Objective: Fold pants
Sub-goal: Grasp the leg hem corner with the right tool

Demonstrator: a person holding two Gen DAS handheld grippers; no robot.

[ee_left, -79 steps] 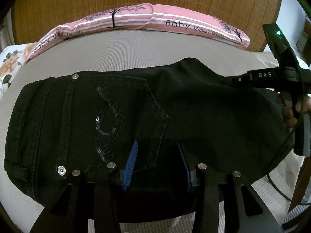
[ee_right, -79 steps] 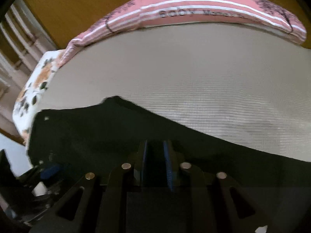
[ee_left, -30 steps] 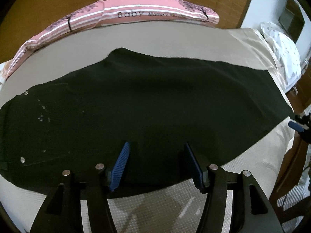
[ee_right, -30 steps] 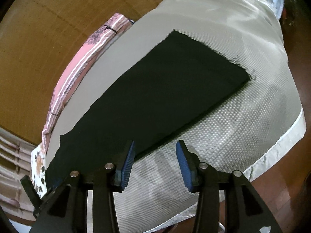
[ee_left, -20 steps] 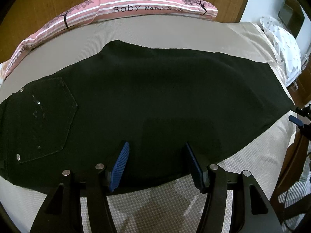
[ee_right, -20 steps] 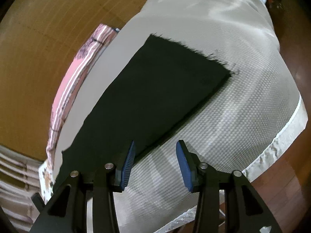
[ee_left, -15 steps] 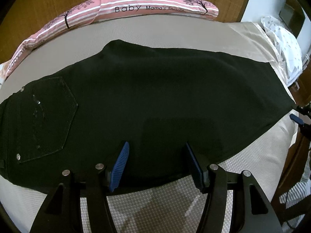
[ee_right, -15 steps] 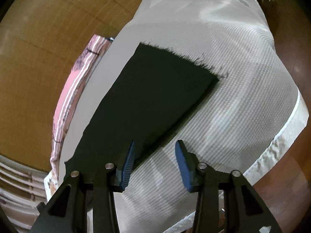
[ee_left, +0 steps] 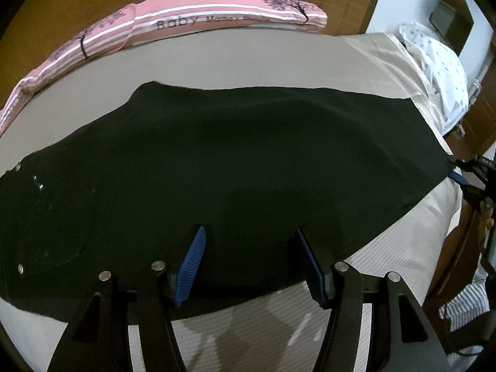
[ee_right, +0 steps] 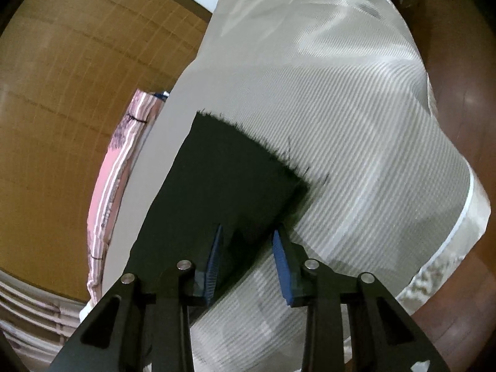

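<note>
**Right gripper closes in on the hem**

Since a moment ago the right gripper (ee_right: 248, 248) has crept nearer the frayed hem (ee_right: 263, 142) of the pants (ee_left: 232, 170), and its blue pads now straddle the near corner of the leg end. Its jaws stand apart, with nothing pinched between them as far as I can make out; the fabric there is dark and a bit blurred.

Over at the middle of the garment, the left gripper (ee_left: 251, 257) hovers wide open above the near edge, holding nothing. From its view the right gripper (ee_left: 465, 179) shows small at the far end of the leg.

Black and folded lengthwise, the pants lie flat across the beige bed cover (ee_right: 356, 124), waist to the left, a back pocket faintly visible. Beyond them a pink striped pillow (ee_left: 201, 20) runs along the wooden headboard (ee_right: 77, 62). A white spotted pillow (ee_left: 440, 59) sits near the bed's far right corner.
</note>
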